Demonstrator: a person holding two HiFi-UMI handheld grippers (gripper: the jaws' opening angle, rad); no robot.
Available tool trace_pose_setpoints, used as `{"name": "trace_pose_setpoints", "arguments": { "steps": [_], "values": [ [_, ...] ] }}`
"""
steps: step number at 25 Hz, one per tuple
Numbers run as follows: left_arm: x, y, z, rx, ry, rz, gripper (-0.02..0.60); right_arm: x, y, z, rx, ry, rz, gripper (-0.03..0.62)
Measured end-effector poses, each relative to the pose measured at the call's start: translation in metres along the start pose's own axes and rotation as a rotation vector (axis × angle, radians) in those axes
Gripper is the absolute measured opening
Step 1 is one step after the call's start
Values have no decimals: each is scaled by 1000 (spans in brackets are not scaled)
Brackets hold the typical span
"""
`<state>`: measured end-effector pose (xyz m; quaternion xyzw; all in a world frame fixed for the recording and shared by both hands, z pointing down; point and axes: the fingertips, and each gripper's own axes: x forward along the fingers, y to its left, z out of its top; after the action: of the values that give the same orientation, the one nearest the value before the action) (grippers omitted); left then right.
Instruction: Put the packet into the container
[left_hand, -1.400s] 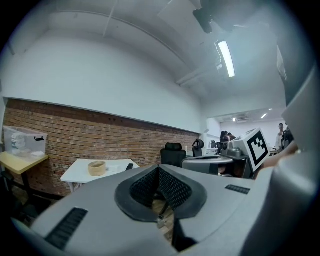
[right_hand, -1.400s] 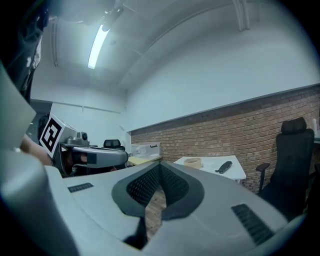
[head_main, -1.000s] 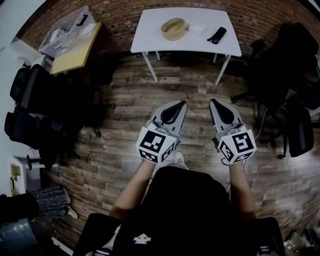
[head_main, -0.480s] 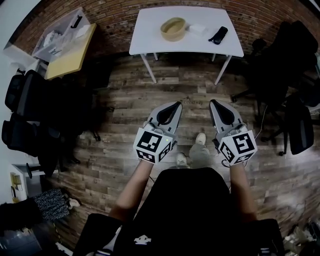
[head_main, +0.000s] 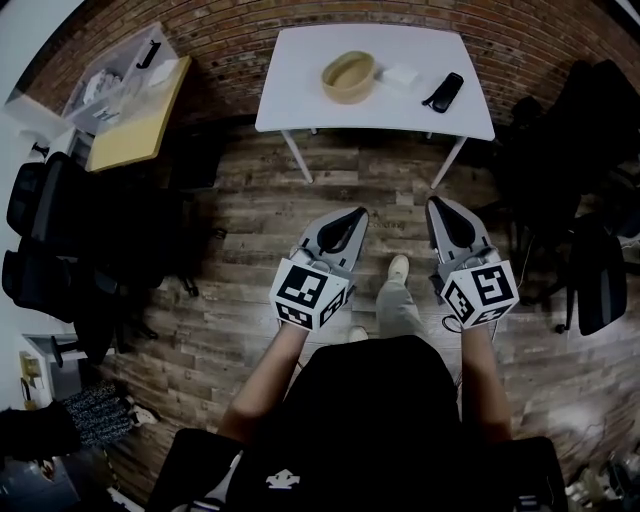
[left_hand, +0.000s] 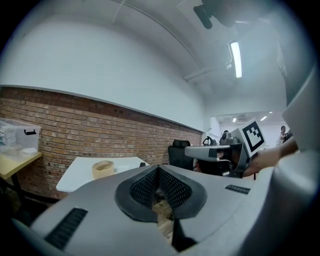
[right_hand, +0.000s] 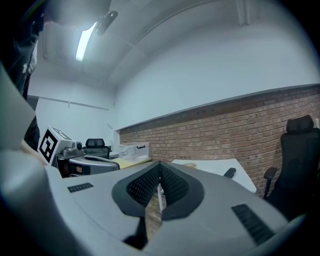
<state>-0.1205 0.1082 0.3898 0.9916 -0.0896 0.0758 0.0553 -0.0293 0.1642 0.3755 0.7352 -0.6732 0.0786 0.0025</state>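
Note:
A round tan container (head_main: 348, 77) stands on the white table (head_main: 300, 90) by the brick wall, with a small white packet (head_main: 400, 75) just to its right. My left gripper (head_main: 358, 212) and right gripper (head_main: 432, 201) hang side by side over the wooden floor, well short of the table. Both are shut and hold nothing. In the left gripper view the left gripper (left_hand: 158, 166) points at the table (left_hand: 75, 175) and the container (left_hand: 103, 169). The right gripper view has the right gripper (right_hand: 160, 163) aimed at the table (right_hand: 215, 167).
A black oblong object (head_main: 443, 92) lies right of the packet. A wooden desk with a clear plastic box (head_main: 120, 75) stands at the left, black office chairs (head_main: 50, 200) beside it. More black chairs (head_main: 590, 260) stand at the right. The person's foot (head_main: 398, 268) is between the grippers.
The person has stepped toward the table, one foot now forward between the grippers. The table sits a little lower and nearer in view. Both grippers stay shut.

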Motion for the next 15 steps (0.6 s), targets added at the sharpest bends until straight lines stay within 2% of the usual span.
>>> {"name": "trace_pose_setpoints", "arguments": {
  "steps": [15],
  "values": [
    [155,77,36,-14,11,25,5,123,-125,27,-5,26,45,5]
  ]
}}
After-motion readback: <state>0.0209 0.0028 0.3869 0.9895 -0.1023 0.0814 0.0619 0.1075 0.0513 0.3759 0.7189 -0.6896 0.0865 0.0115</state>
